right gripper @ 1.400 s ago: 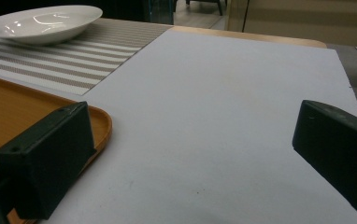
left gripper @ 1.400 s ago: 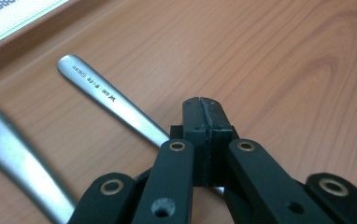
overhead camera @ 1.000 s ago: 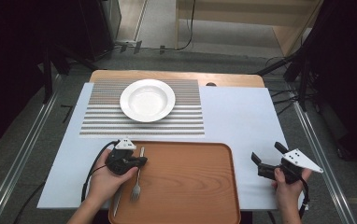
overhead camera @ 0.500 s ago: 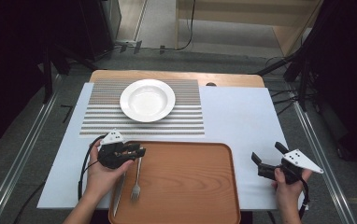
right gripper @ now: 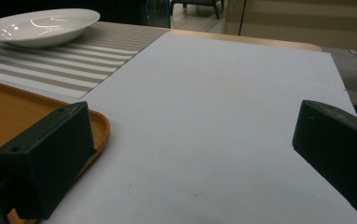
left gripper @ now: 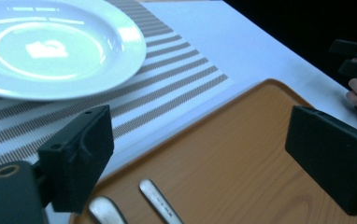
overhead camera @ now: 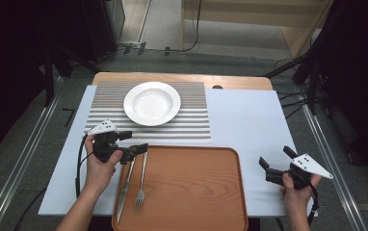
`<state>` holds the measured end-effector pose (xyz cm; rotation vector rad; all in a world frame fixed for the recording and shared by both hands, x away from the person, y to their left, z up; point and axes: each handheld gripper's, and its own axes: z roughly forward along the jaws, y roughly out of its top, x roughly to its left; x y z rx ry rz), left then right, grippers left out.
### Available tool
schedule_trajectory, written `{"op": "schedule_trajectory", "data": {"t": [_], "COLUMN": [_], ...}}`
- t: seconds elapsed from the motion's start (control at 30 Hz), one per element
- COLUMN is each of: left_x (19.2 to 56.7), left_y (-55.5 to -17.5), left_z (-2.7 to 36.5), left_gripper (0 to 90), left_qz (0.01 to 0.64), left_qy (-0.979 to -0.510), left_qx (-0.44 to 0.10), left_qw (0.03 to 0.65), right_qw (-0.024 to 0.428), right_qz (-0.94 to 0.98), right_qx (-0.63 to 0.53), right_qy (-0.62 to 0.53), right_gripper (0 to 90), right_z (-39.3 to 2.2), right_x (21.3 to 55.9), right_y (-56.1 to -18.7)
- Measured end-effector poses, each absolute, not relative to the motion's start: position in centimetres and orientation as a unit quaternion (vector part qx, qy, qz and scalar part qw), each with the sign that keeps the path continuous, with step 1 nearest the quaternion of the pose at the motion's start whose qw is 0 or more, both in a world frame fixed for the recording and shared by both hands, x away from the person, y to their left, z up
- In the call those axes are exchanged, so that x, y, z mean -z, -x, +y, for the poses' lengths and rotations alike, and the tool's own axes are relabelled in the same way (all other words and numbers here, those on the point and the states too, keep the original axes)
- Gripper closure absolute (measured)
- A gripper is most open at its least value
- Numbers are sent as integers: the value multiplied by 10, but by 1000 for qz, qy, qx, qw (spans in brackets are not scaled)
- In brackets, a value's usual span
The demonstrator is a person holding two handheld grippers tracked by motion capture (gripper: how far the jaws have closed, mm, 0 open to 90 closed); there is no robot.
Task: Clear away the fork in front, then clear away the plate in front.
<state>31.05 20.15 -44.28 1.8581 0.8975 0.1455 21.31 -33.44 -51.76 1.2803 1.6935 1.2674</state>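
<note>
Lay flat at the lower left of the high view, on the tray (overhead camera: 191,187): thin, stiff, slippery steel fork (overhead camera: 140,182) and knife (overhead camera: 125,186), best pinched mid-handle, under the left tool (overhead camera: 135,143), jaws just spread, empty.

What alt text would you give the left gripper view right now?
The left gripper has open, empty jaws above the wooden tray, where two utensil handles lie. A white plate sits beyond on a striped placemat.

The round white ceramic plate (overhead camera: 151,103) looked glossy; the orange-brown wooden tray (overhead camera: 191,192) matt; the silver metal fork (overhead camera: 140,182) shiny.
</note>
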Motion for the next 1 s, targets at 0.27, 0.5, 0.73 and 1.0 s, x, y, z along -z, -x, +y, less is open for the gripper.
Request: {"op": "schedule_trajectory", "data": {"t": [0.27,0.5,0.73,1.0], "left_x": [434,434,434,432], "left_y": [-321,-334,-343,-343], "left_z": [209,207,209,206], "left_gripper": [0,0,0,0], "left_qz": [371,383,381,365], "left_qy": [-764,-767,-777,-781], "left_qx": [-63,-135,-109,-85], "left_qw": [525,497,490,500], "right_qw": [328,329,329,330], "right_qz": [645,646,647,649], "right_qx": [-486,-486,-485,-484], "right_qy": [-490,-488,-487,-485], "right_gripper": [0,0,0,0], "right_z": [-335,-334,-334,-333], "right_x": [517,518,518,518], "right_y": [-213,-212,-211,-212]}}
